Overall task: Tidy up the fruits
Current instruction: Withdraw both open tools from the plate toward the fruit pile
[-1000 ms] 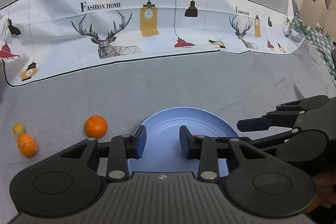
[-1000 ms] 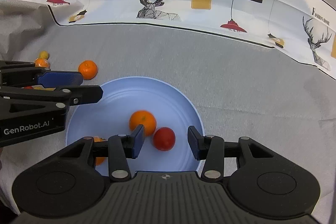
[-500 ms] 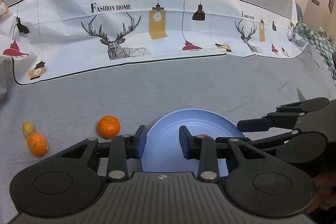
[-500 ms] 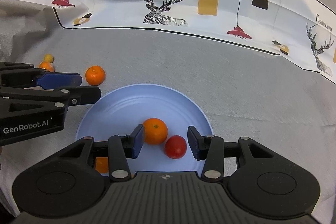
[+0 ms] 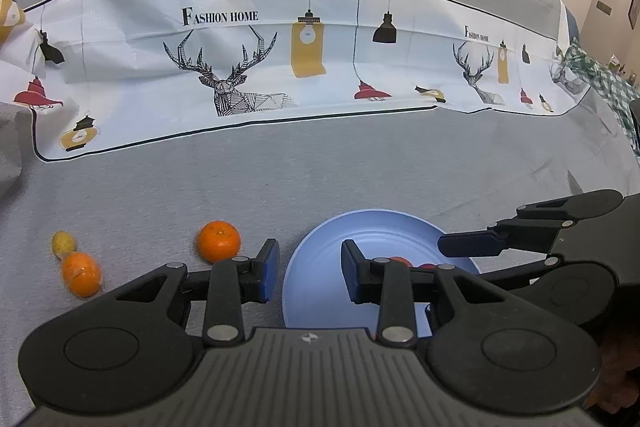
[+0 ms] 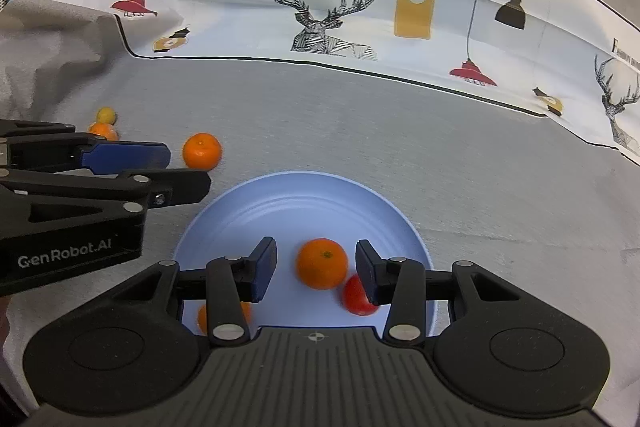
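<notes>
A blue plate (image 6: 300, 203) lies on the grey cloth and holds an orange (image 6: 322, 264), a red tomato (image 6: 356, 297) and a second orange (image 6: 202, 319) half hidden behind my right gripper's left finger. My right gripper (image 6: 316, 263) hovers open over the plate; the orange shows in the gap, apart from both pads. My left gripper (image 5: 309, 267) is open with nothing in it, over the plate's left rim (image 5: 384, 231). On the cloth to its left lie an orange (image 5: 219, 241), a smaller orange (image 5: 80, 274) and a small yellow fruit (image 5: 63, 243).
A white printed cloth (image 5: 280, 67) with deer and lamps runs across the back. A green checked cloth (image 5: 604, 83) lies at the far right. Bare grey cloth (image 6: 460, 167) stretches beyond and to the right of the plate. The two grippers hang close side by side.
Both grippers have drifted left: the plate has slid rightward in both views. The gap of the right gripper framed the tomato before and frames the orange now. No fruit has moved.
</notes>
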A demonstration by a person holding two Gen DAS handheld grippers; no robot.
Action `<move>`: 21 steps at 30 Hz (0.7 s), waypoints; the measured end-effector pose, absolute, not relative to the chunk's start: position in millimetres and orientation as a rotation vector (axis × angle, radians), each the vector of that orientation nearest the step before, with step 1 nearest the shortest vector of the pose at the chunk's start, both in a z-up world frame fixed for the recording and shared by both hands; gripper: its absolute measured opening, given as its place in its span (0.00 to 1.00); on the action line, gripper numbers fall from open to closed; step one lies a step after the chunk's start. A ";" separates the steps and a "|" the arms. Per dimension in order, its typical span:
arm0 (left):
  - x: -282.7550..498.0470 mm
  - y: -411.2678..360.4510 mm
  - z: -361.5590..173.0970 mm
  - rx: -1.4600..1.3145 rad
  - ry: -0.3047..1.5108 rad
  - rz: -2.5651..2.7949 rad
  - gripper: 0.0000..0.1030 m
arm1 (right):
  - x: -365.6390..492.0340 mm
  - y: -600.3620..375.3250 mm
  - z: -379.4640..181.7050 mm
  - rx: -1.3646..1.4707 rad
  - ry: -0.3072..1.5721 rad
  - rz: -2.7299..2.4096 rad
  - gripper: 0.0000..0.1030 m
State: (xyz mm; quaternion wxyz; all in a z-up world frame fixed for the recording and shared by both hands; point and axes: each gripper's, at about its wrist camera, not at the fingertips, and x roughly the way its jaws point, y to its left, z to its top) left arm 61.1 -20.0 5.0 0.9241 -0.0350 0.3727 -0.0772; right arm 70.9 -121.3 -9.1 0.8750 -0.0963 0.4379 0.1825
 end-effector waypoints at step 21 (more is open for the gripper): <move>57.1 1.0 9.8 -0.091 0.757 -0.128 0.36 | 66.8 -91.0 -5.4 -0.206 0.888 0.396 0.40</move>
